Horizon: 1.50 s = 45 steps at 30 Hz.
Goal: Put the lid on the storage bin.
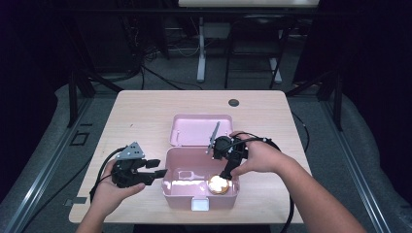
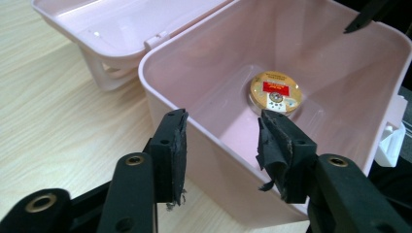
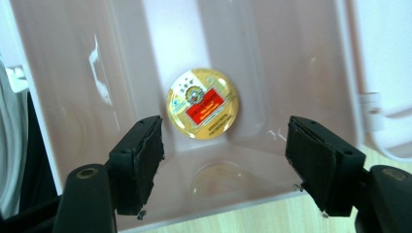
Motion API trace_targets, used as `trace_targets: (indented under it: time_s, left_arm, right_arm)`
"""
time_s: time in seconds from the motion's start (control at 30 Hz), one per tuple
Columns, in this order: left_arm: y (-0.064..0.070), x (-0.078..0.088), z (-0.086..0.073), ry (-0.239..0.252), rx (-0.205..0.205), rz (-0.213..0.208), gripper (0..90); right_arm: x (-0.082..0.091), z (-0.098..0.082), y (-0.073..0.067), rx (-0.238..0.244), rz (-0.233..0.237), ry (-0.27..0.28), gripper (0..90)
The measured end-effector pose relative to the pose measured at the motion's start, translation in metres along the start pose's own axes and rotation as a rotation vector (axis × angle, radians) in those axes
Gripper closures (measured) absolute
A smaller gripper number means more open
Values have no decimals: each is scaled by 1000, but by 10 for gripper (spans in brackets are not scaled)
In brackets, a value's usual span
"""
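Pink plastic box stands open, and our left gripper straddles its wall with jaws apart, one pad either side, not visibly pressing. Our right gripper hangs above, jaws wide and empty. A round gold tin lies on the box floor, at twelve o'clock between them.

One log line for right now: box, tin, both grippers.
pink box: lid open | round gold tin: on box floor, free | left gripper: straddles box wall | right gripper: open above tin
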<state>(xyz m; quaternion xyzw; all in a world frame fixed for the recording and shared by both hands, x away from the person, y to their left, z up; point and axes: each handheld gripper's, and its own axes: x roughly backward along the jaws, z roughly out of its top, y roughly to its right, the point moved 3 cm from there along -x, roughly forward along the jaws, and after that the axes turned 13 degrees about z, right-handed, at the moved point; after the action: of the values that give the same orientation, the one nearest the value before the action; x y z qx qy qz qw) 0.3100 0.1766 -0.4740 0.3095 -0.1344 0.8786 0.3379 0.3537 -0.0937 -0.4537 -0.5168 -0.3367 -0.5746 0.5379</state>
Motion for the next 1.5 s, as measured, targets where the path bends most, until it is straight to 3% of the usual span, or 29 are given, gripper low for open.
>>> trace_targets:
  time_s: [0.3,0.5,0.6,0.77,0.93,1.2,1.4,1.5]
  left_arm:
    - [0,0,0,-8,1,22,562]
    - [1,0,0,-4,-7,41,579]
    - [1,0,0,-2,-6,47,597]
    - [3,-2,-1,-7,-11,43,645]
    - [3,-2,-1,-6,6,45,710]
    - [5,-3,-1,-11,12,40,756]
    - [5,-5,-2,-15,28,39,771]
    - [5,-5,-2,-16,28,37,780]
  right_arm:
    - [16,-7,7,-34,-18,94,293]
    - [22,-9,9,-67,-8,152,383]
    - [24,-10,12,-68,-27,173,411]
    - [26,-11,12,-116,-24,265,468]
    - [26,-15,16,-146,-58,287,488]
    - [23,-25,20,-199,-68,284,503]
    - [24,-28,28,-247,-127,341,568]
    - [25,-28,32,-282,-115,368,571]
